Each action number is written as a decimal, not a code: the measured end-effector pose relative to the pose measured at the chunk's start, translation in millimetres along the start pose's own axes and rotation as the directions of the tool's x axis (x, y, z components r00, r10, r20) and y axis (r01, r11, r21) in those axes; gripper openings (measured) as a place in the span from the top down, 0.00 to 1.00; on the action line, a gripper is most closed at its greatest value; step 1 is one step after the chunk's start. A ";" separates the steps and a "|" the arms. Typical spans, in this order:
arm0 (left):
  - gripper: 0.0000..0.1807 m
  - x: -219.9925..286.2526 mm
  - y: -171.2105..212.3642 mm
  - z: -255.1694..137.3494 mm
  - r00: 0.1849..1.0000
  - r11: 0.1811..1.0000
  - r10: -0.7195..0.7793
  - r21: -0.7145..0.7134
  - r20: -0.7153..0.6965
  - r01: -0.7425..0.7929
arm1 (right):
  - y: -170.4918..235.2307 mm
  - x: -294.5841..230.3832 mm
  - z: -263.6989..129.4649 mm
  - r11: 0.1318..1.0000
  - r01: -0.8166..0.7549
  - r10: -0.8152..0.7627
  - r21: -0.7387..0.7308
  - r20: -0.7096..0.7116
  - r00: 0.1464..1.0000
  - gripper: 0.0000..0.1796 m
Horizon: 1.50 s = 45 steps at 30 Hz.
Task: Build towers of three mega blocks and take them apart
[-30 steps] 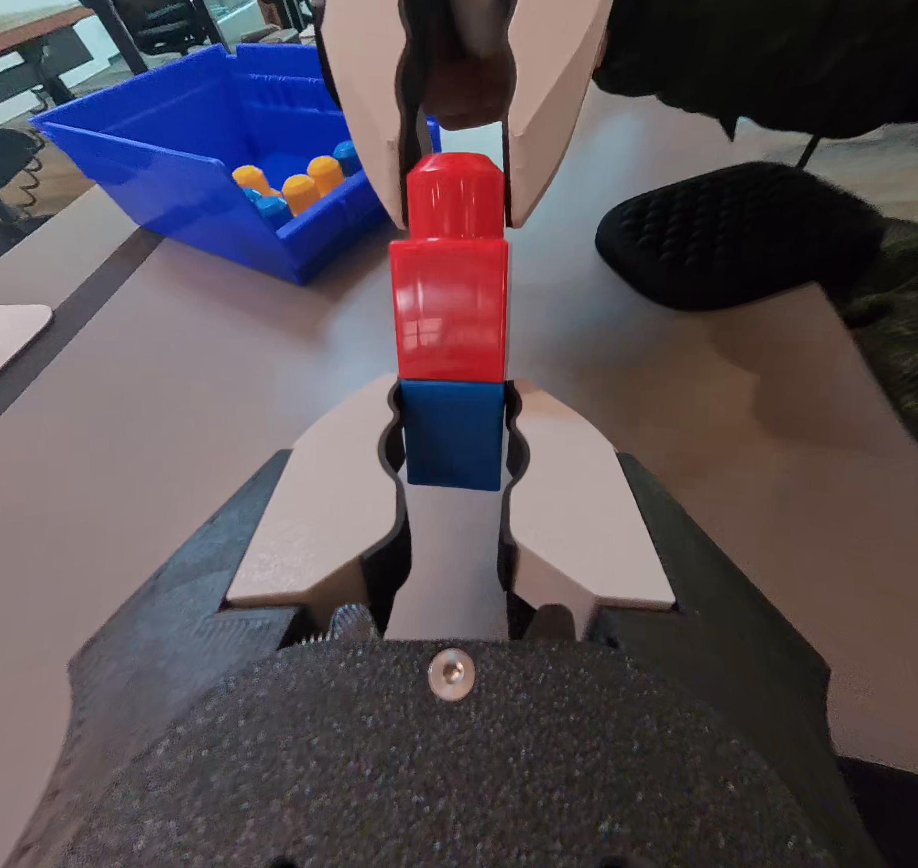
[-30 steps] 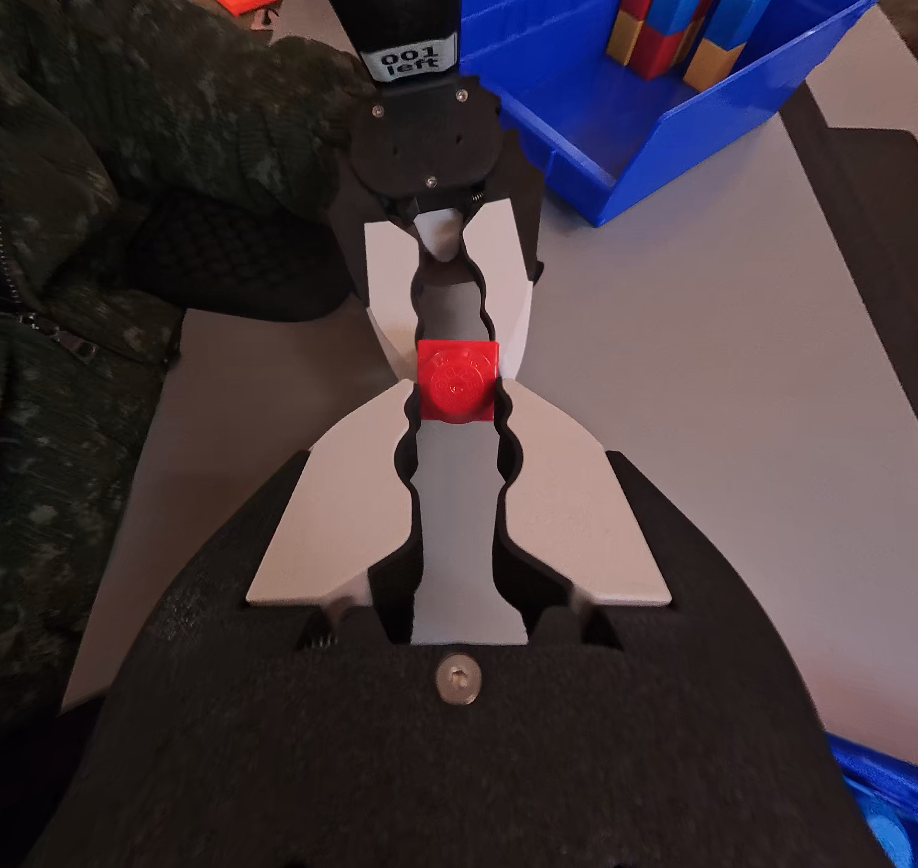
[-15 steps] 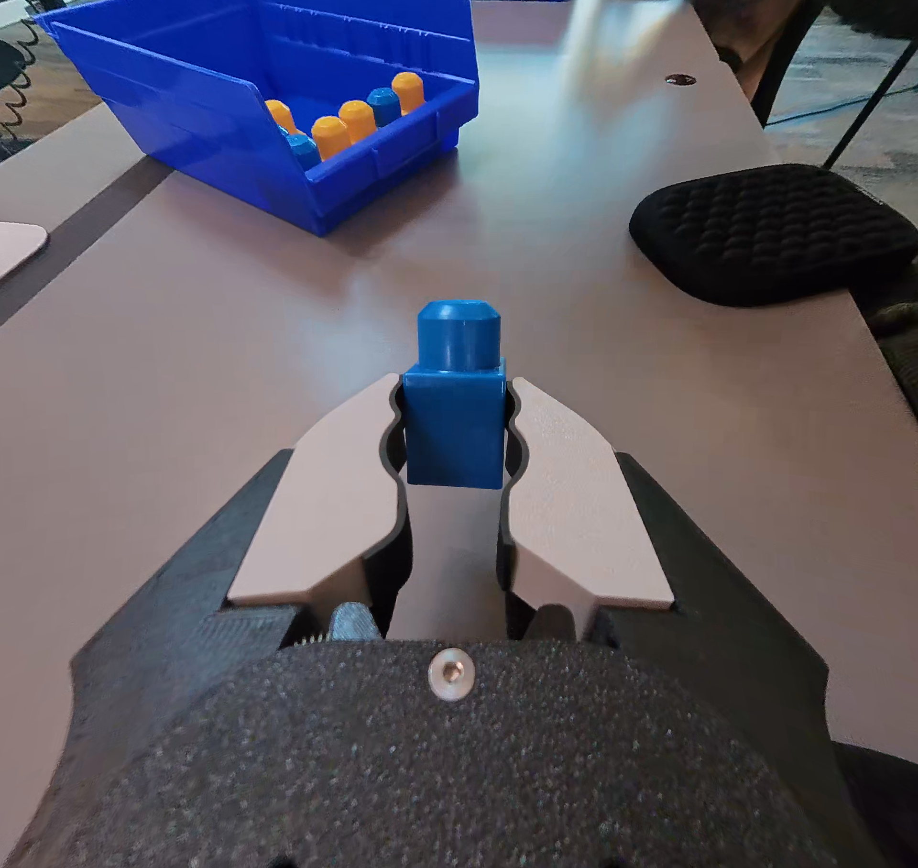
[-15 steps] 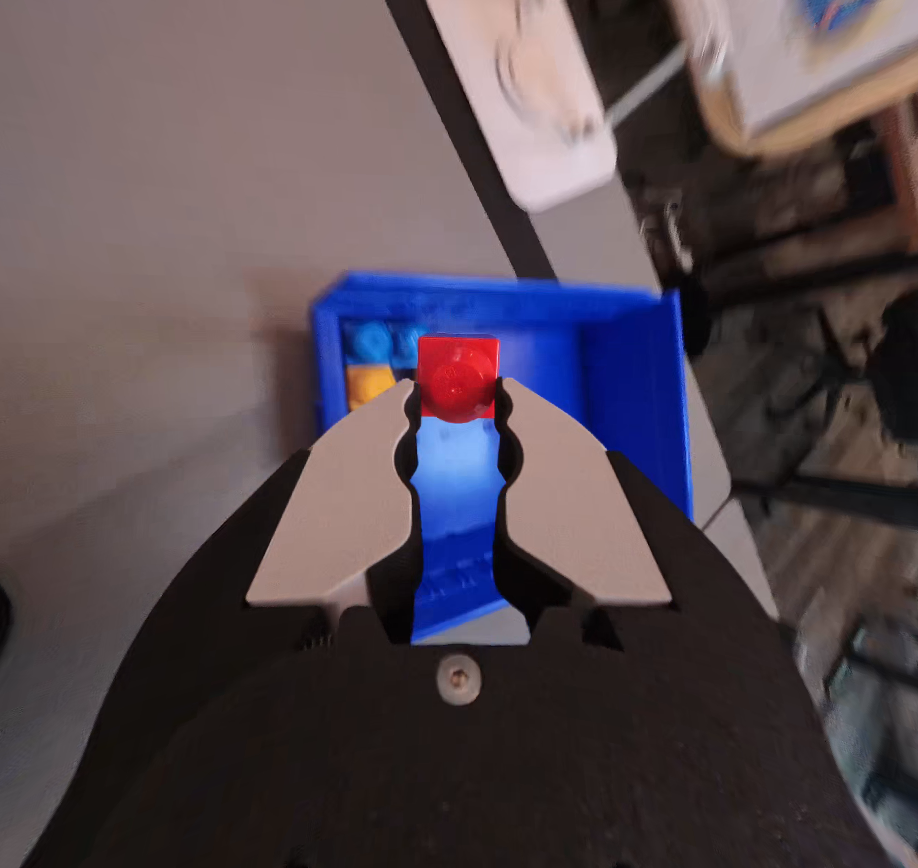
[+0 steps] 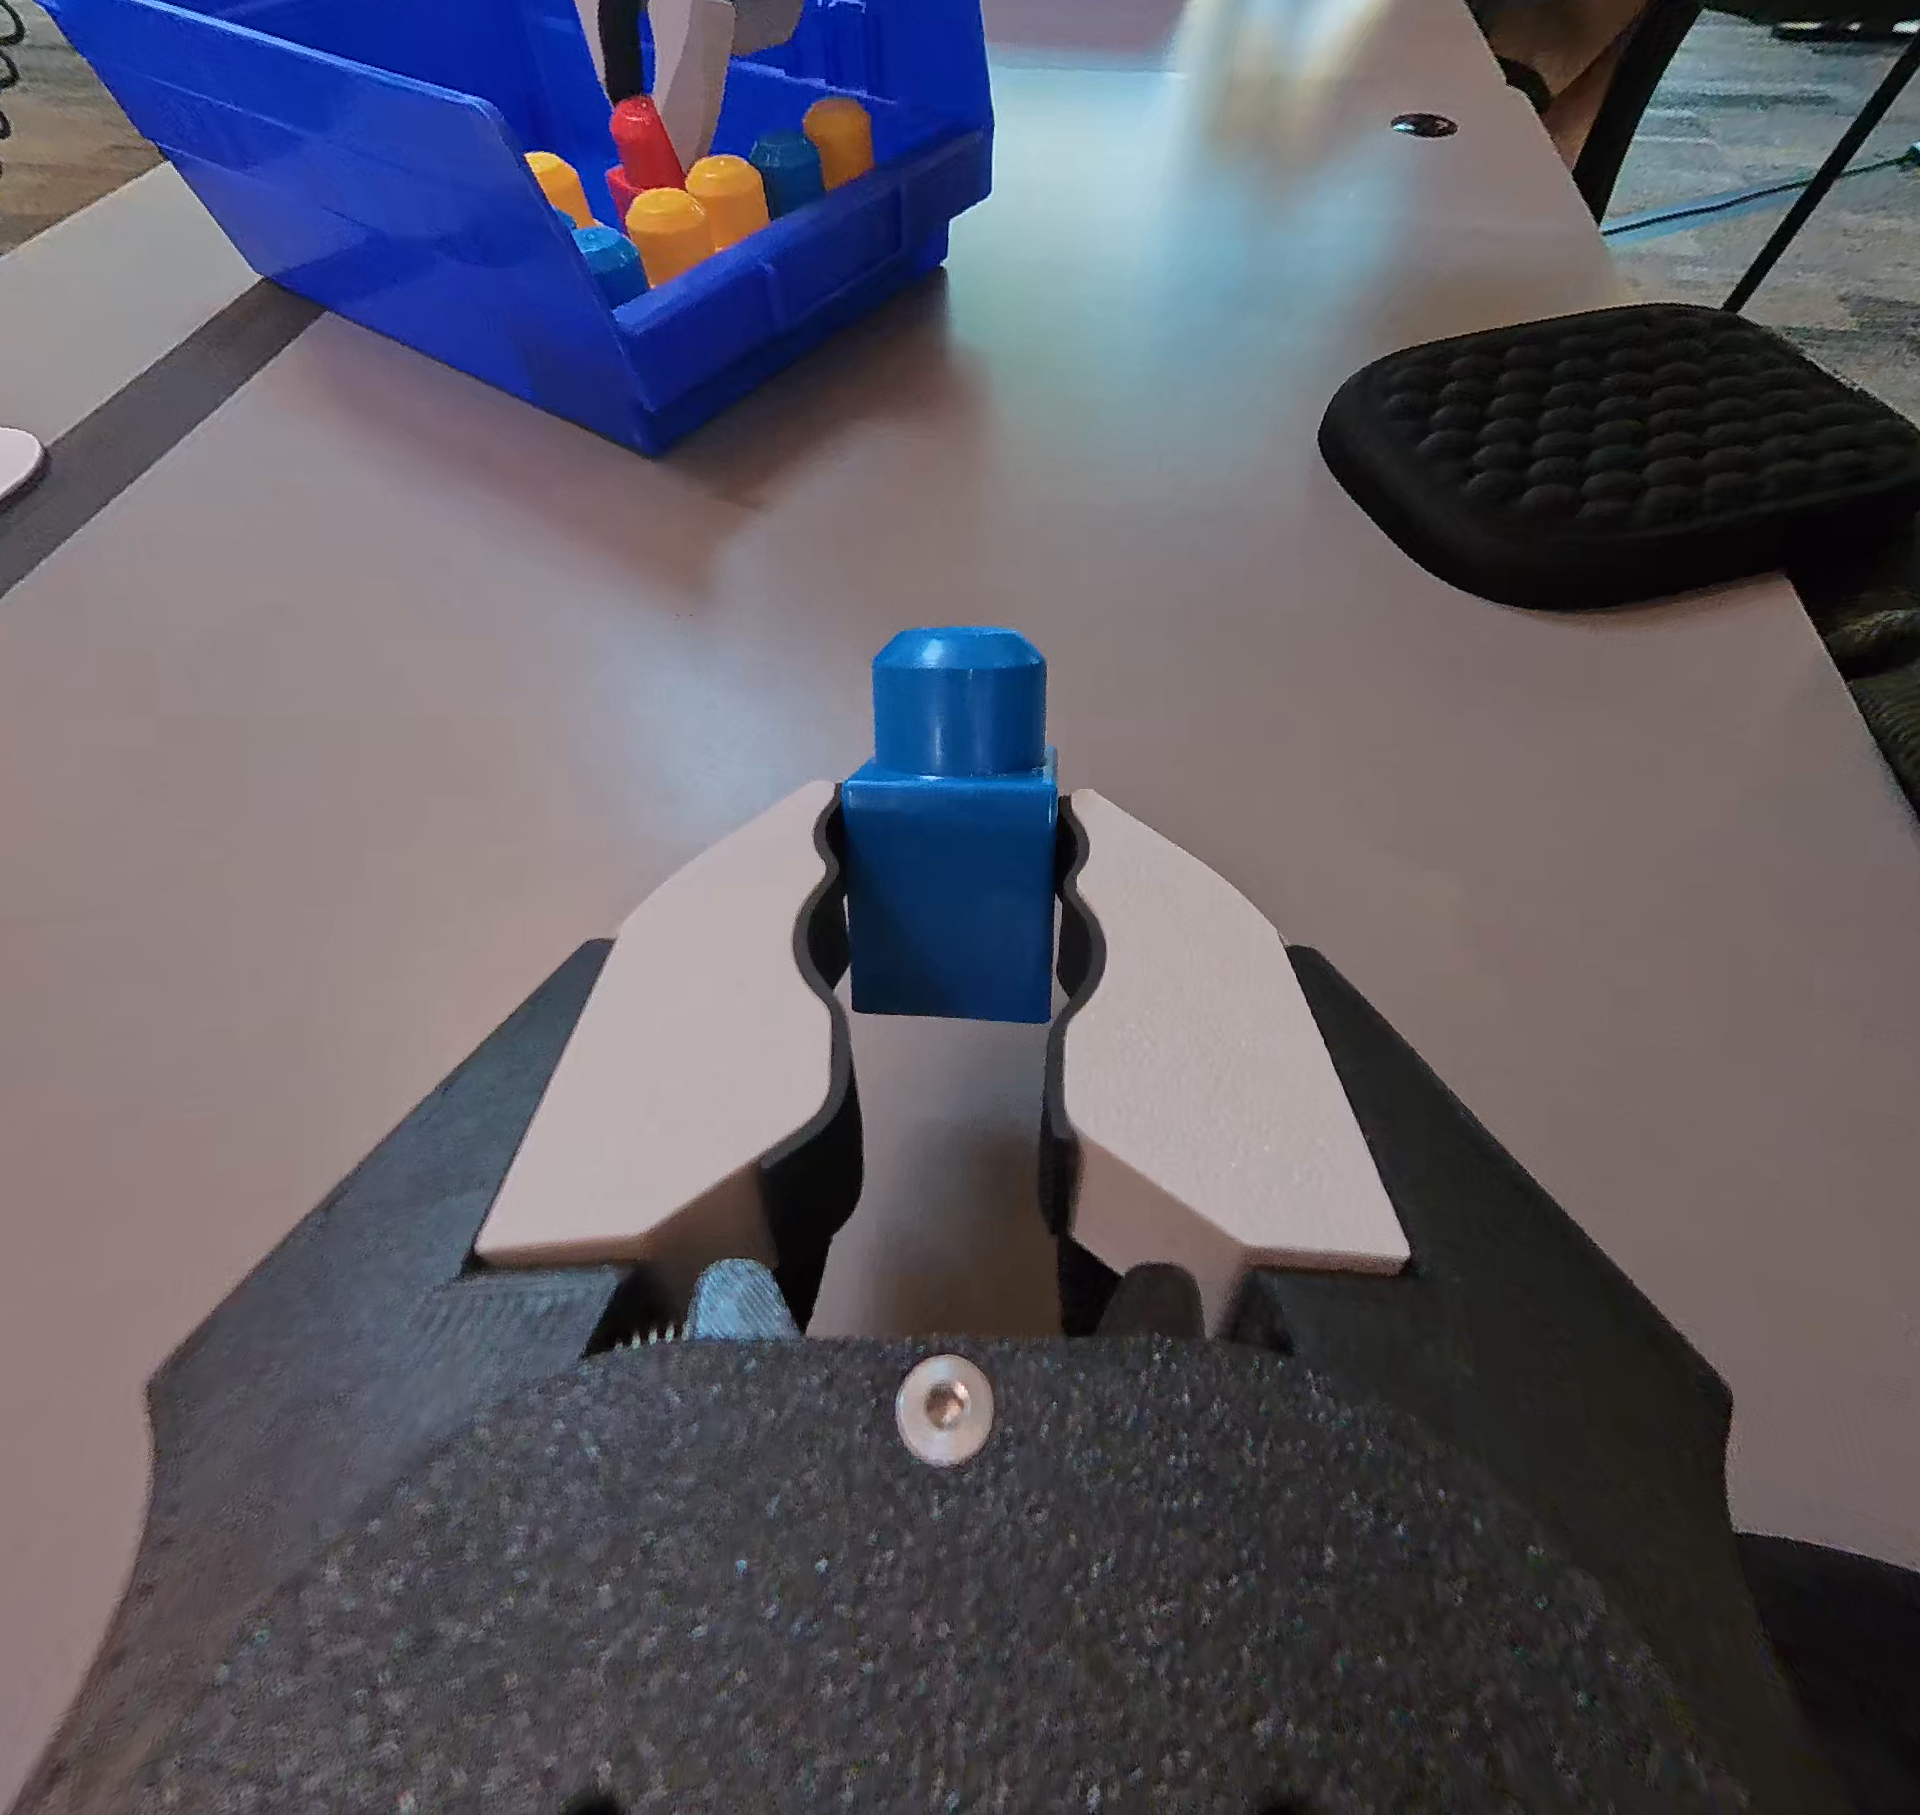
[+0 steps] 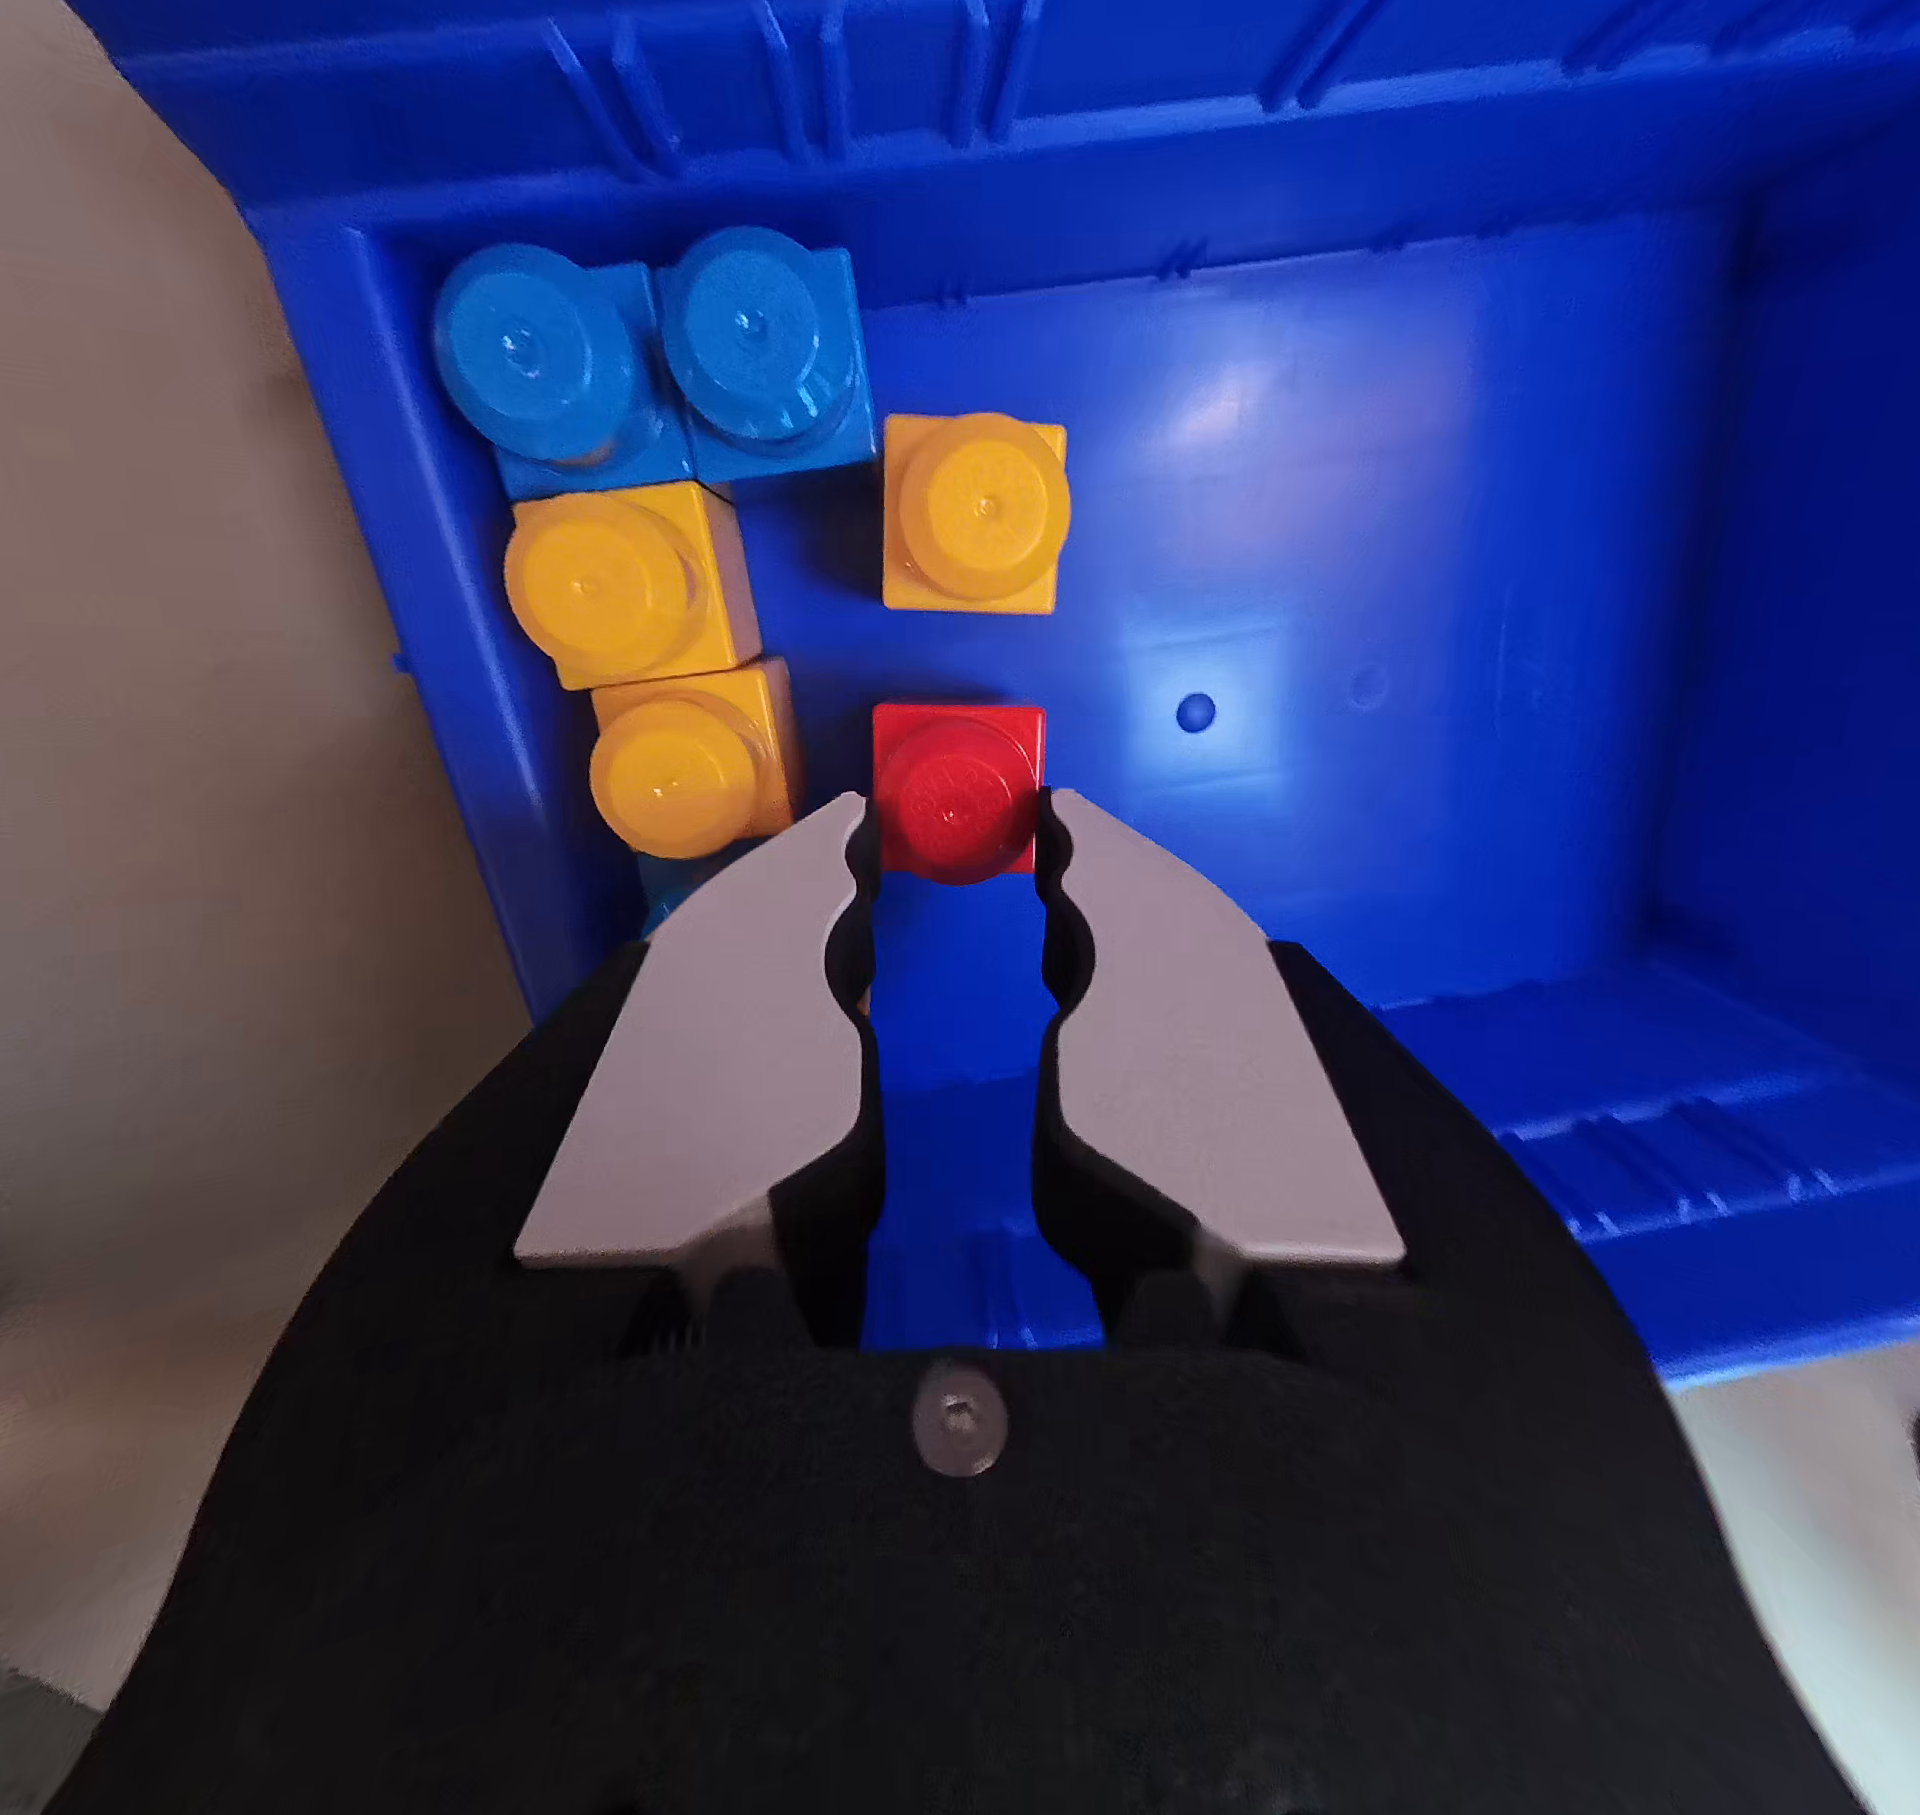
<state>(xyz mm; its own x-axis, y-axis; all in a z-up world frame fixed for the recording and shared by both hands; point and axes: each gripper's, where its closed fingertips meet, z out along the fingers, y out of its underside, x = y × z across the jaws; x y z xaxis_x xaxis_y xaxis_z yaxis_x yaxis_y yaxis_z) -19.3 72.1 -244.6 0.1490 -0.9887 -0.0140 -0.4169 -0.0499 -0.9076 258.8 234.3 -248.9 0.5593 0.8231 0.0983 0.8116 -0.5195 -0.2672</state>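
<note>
Moved since a second ago: red block (image 6: 956,791), off the blue block (image 5: 951,903) and carried down into the blue bin (image 6: 1455,560) beside yellow blocks (image 6: 686,757). Right gripper (image 6: 954,809): fingers narrow, clamping red block's sides. Left gripper (image 5: 951,830): fingers narrow, gripping blue block upright above the table (image 5: 416,726), well apart from bin

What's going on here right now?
A tower is being taken apart. The left gripper holds a blue block upright over the table. The right gripper is down inside the blue bin, shut on a red block, beside loose yellow and blue blocks. Whether the red block already rests on the bin floor isn't clear.
</note>
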 end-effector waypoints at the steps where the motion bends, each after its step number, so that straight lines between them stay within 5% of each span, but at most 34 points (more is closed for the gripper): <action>1: 0.80 0.8 0.8 0.9 1.000 1.000 0.003 -0.005 -0.003 -0.003 | -1.7 -1.4 0.9 1.000 0.000 -0.001 0.016 0.011 1.000 0.84; 9: 0.80 3.3 4.0 3.3 1.000 1.000 0.009 -0.021 -0.011 -0.009 | -3.4 -2.7 -0.2 0.999 -0.018 0.017 0.030 0.058 0.998 0.77; 20: 0.80 4.5 7.4 4.1 1.000 0.999 0.012 -0.035 -0.018 -0.012 | -45.7 2.8 15.9 0.999 0.018 -0.019 0.042 0.025 1.000 0.81; 34: 0.80 8.1 11.2 6.7 0.999 0.999 0.014 -0.051 -0.038 -0.016 | -41.4 -19.2 14.8 0.990 0.137 -0.135 -0.011 0.120 0.984 0.84; 45: 0.80 9.4 13.5 8.3 0.999 0.998 0.014 -0.062 -0.047 -0.016 | -16.1 2.0 -10.3 0.998 0.019 -0.014 -0.063 0.080 0.997 0.75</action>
<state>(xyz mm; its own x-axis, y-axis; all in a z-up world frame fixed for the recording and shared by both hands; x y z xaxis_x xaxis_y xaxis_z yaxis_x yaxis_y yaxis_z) -16.1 63.2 -260.5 0.1011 -0.9949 -0.0066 -0.4738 -0.0423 -0.8796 248.6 241.9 -234.5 0.5329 0.8458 0.0247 0.8309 -0.5175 -0.2045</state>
